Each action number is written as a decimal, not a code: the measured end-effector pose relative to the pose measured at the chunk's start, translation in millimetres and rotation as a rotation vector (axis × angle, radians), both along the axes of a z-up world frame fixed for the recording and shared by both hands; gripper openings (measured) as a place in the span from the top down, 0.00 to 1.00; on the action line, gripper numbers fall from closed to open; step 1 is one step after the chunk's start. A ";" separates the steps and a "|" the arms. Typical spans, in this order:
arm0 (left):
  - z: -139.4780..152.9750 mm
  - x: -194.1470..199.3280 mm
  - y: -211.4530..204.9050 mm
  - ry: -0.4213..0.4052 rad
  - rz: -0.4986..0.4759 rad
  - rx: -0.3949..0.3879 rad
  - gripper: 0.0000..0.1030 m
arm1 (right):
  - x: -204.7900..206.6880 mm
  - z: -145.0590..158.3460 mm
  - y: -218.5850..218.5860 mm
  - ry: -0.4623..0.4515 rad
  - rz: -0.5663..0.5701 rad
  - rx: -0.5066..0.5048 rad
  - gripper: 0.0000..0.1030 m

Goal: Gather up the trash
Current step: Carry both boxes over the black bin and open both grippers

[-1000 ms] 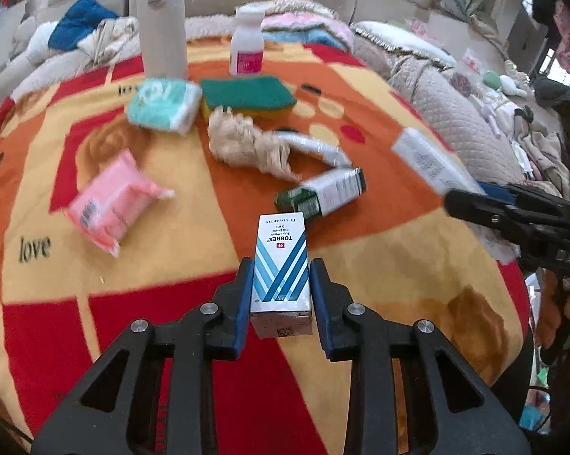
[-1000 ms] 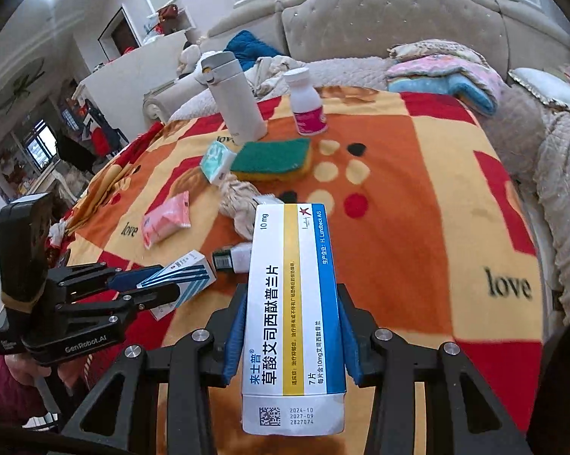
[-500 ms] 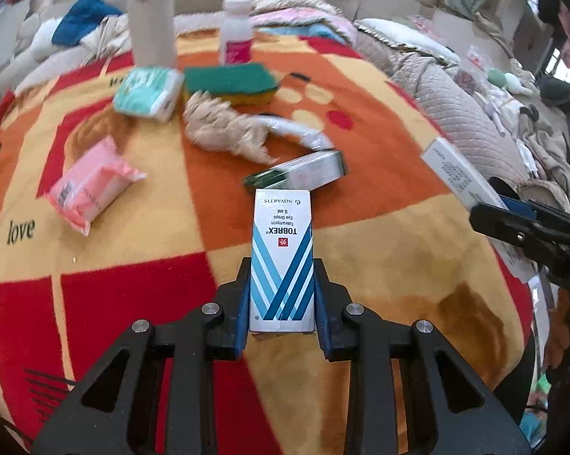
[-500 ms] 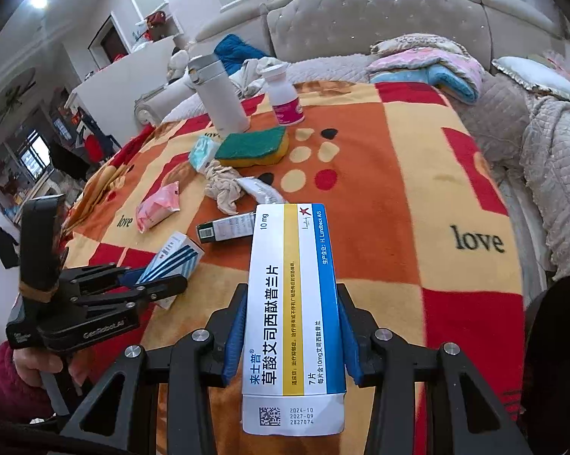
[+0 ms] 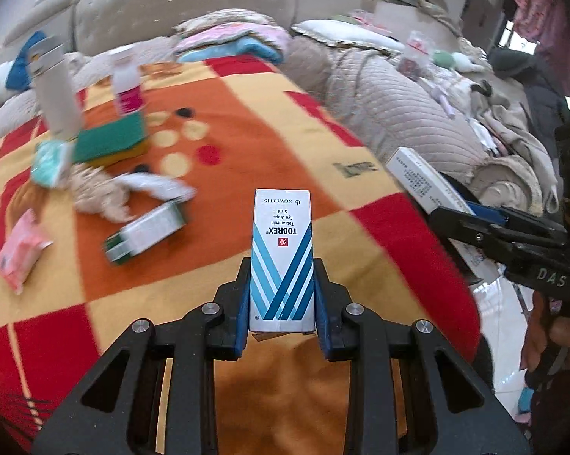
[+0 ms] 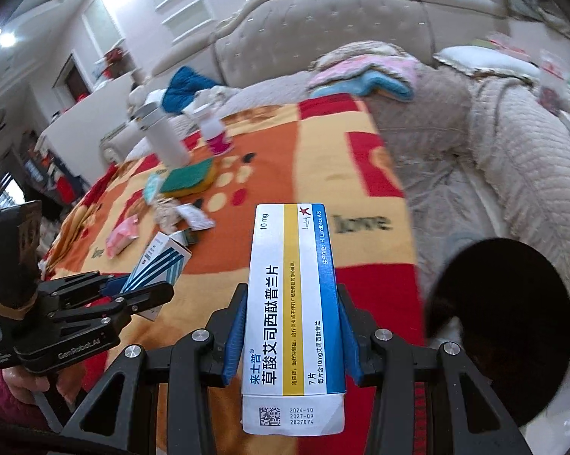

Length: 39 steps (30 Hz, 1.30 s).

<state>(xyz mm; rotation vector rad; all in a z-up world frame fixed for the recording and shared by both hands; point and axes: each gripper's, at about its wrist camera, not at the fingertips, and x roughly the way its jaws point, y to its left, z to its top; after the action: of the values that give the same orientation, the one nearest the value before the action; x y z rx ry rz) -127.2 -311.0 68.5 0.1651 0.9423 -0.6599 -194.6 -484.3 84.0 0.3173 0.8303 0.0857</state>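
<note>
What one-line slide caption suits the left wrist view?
Left gripper clamps a Tobrex eye-drops box above the blanket; right gripper carries another carton.

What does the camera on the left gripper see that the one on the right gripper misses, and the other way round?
Only the left wrist view shows the TOBREX box's printed front, clamped in the left gripper. Only the right wrist view shows a round black opening, perhaps a bin, beside the bed, plus the front of the blue and yellow medicine box that the right gripper holds. Both show the blanket, green sponge, white flask and pink packet.
</note>
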 end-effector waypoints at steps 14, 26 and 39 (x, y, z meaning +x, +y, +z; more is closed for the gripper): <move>-4.5 -16.1 -120.8 0.047 -0.165 -0.025 0.75 | -37.0 -18.1 -83.4 0.047 -0.198 -0.028 0.59; -28.4 -10.9 -179.3 0.126 -0.210 -0.029 0.75 | -45.1 -47.4 -128.1 0.104 -0.285 0.004 0.59; -40.8 -10.5 -199.3 0.158 -0.235 -0.034 0.74 | -46.0 -59.8 -148.8 0.122 -0.330 0.036 0.59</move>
<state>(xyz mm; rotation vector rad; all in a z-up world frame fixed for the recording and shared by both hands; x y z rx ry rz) -137.6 -510.2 27.7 0.1974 1.0729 -0.9151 -240.5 -633.1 24.2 0.4936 0.8880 -0.2289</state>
